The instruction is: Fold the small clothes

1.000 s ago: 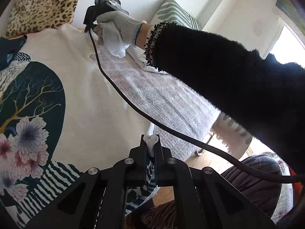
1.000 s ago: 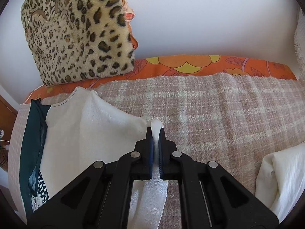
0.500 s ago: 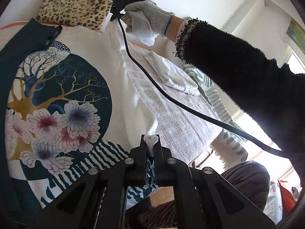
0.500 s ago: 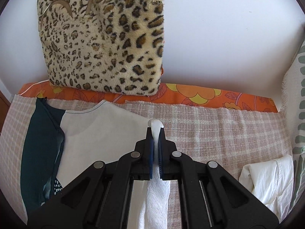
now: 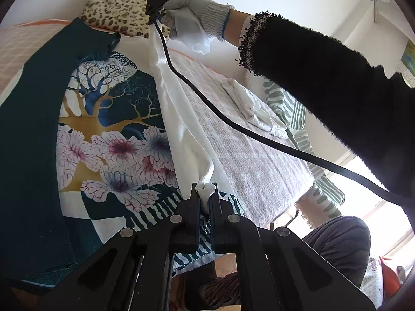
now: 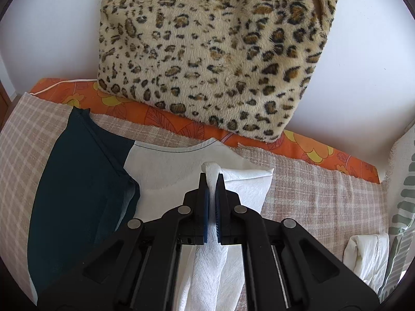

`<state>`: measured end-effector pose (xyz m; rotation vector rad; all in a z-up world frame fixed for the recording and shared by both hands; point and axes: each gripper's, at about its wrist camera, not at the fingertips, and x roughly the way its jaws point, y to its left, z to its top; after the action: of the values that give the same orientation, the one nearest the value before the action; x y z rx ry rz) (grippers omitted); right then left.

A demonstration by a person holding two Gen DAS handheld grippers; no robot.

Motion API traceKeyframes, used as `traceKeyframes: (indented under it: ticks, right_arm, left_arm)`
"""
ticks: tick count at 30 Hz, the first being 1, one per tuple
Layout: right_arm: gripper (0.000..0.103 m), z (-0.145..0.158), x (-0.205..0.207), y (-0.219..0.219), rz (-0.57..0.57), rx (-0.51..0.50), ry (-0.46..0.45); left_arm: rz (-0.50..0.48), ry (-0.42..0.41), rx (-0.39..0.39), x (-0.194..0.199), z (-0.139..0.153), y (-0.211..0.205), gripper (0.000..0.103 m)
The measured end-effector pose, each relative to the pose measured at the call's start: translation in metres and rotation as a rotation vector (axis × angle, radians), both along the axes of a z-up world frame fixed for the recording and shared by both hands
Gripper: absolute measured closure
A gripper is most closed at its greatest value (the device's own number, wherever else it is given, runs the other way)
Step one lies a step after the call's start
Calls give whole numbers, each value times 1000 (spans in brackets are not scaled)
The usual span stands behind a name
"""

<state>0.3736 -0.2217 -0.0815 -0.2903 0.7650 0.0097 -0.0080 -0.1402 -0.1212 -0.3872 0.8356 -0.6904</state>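
Only the left wrist view shows the printed shirt (image 5: 114, 140)'s tree and blossoms, the left gripper (image 5: 205, 194) clamped on its white hem, and the gloved hand (image 5: 197, 13) with its black cable (image 5: 233, 124). The right wrist view shows the right gripper (image 6: 212, 178) pinching a textured white fold, the shirt flat on checked woven cloth (image 6: 324, 194), and a plush leopard cushion (image 6: 215, 51) behind.

A home, likely a living room or bedroom: a leopard-print cushion (image 6: 215, 59) leans on a plain white wall (image 6: 363, 64), an orange floral cover (image 6: 324, 155) lies under a checked throw (image 6: 324, 194), and a picture (image 5: 408, 54) hangs beside a bright window (image 5: 384, 207).
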Motion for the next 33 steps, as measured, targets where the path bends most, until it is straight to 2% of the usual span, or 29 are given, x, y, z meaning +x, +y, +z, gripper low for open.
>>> traceKeyframes:
  ticks: [15, 29, 33]
  right_arm:
    - [98, -26, 6, 82, 84, -39, 24]
    - [98, -36, 13, 119, 113, -41, 43]
    - [98, -39, 17, 124, 150, 11, 75]
  left_arm:
    - [79, 28, -12, -4, -6, 36, 99]
    - [122, 41, -9, -7, -12, 51, 99]
    - [129, 53, -1, -6, -12, 54, 99]
